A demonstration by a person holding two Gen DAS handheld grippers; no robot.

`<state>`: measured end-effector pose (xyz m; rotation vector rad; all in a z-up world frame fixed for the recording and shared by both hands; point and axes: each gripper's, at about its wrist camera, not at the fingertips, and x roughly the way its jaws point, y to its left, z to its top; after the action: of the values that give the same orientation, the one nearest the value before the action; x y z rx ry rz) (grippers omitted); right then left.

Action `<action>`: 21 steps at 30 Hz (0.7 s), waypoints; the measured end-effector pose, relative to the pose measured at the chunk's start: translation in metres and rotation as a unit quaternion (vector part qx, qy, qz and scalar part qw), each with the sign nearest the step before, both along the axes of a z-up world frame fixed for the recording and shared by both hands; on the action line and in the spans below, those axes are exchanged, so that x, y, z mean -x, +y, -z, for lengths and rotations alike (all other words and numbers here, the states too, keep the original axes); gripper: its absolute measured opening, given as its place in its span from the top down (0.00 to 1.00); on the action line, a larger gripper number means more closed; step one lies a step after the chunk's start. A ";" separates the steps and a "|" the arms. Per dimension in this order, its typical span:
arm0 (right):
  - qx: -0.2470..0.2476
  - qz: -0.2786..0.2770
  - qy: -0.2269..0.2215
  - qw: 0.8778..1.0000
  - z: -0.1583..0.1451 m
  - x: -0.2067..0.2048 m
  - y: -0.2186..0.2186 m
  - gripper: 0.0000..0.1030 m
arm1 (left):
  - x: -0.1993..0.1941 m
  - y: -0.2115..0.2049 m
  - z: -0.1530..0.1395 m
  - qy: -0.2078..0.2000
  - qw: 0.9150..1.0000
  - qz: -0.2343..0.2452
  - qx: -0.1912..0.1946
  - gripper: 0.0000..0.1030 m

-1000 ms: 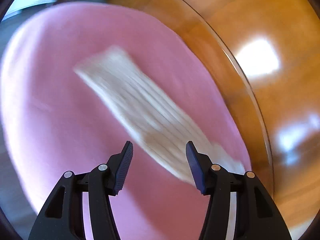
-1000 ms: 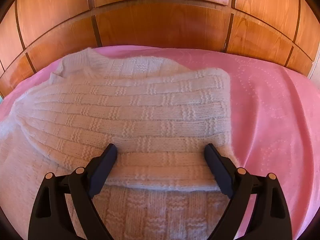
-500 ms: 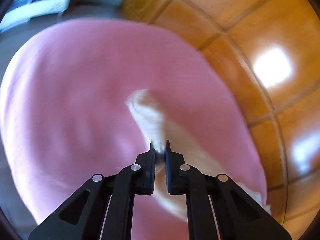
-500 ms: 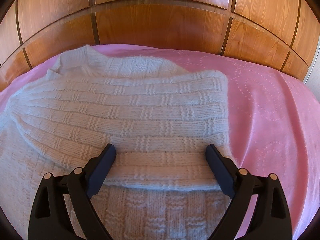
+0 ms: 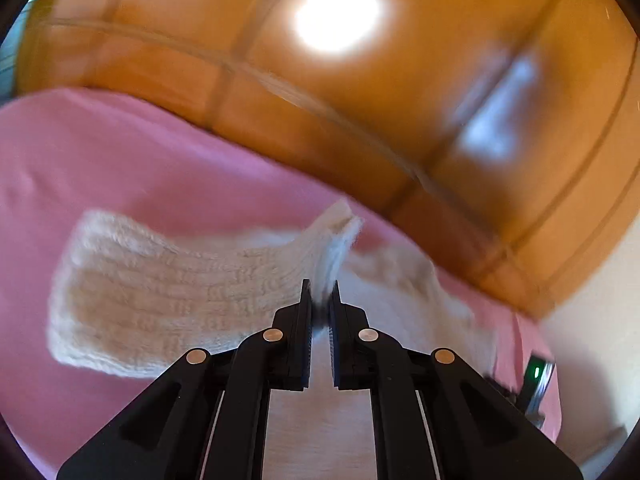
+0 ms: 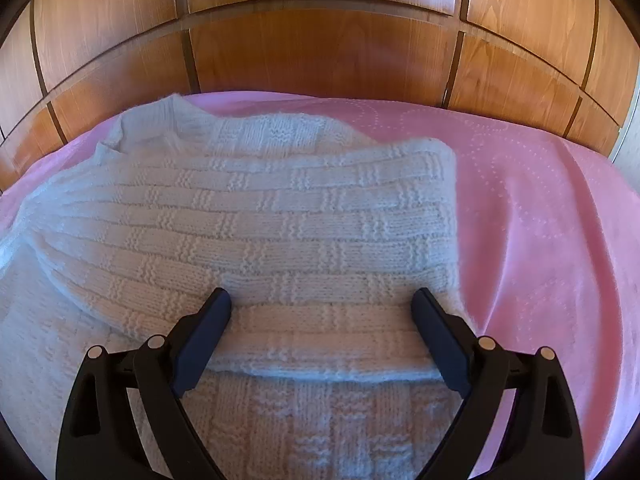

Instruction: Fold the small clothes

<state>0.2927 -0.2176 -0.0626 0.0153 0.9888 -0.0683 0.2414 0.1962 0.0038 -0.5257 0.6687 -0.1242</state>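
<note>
A small cream knitted sweater (image 6: 280,216) lies on a pink blanket (image 6: 540,240), with one sleeve folded across its body. My right gripper (image 6: 322,306) is open, its two fingers resting down on that folded sleeve near the cuff. In the left wrist view my left gripper (image 5: 320,292) is shut on the cuff end of the other sleeve (image 5: 160,296), which is lifted and stretches away to the left above the blanket (image 5: 120,160). This view is blurred by motion.
A brown wooden panelled headboard (image 6: 320,48) rises right behind the blanket's far edge. In the left wrist view a sliver of the other gripper's tool with a green light (image 5: 536,372) shows at the lower right. A pale wall (image 5: 592,340) stands to the right.
My left gripper went from open above the flat sleeve to shut on its cuff, then swung across and up, rolling, with the sleeve in tow. The right gripper stayed still.
</note>
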 end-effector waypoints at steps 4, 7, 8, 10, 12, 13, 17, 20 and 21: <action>-0.008 0.000 -0.001 1.000 0.000 0.000 -0.002 0.11 | -0.012 -0.050 0.028 0.038 0.998 0.035 -0.031 0.90; -0.013 0.001 -0.002 1.000 0.000 0.000 -0.003 0.11 | -0.005 -0.065 0.038 0.045 0.997 0.049 -0.033 0.57; -0.014 0.002 -0.002 1.000 0.000 0.001 -0.003 0.11 | 0.004 -0.065 0.039 0.039 0.997 0.046 -0.049 0.57; -0.014 0.002 -0.003 1.000 0.000 0.001 -0.003 0.11 | 0.015 -0.061 0.042 0.036 0.996 0.048 -0.065 0.57; -0.014 0.003 -0.001 1.000 -0.002 0.000 -0.004 0.11 | 0.032 -0.050 0.049 0.040 0.996 0.043 -0.070 0.57; -0.011 0.005 0.000 1.000 -0.005 0.001 -0.004 0.13 | 0.040 -0.045 0.051 0.043 0.995 0.039 -0.077 0.57; -0.065 -0.022 -0.036 0.997 -0.037 0.010 0.022 0.24 | 0.065 -0.036 0.070 0.053 0.994 0.024 -0.095 0.57; -0.151 -0.100 -0.016 0.983 -0.045 0.012 0.067 0.33 | 0.068 -0.032 0.078 0.058 0.994 0.018 -0.094 0.57; -0.174 -0.135 0.001 0.975 -0.043 0.012 0.092 0.38 | 0.068 -0.030 0.080 0.057 0.995 0.015 -0.086 0.57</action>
<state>0.2810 -0.1252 -0.0192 0.2018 0.9875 0.3556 0.1729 0.1663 -0.0766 -0.3585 0.7915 -0.0648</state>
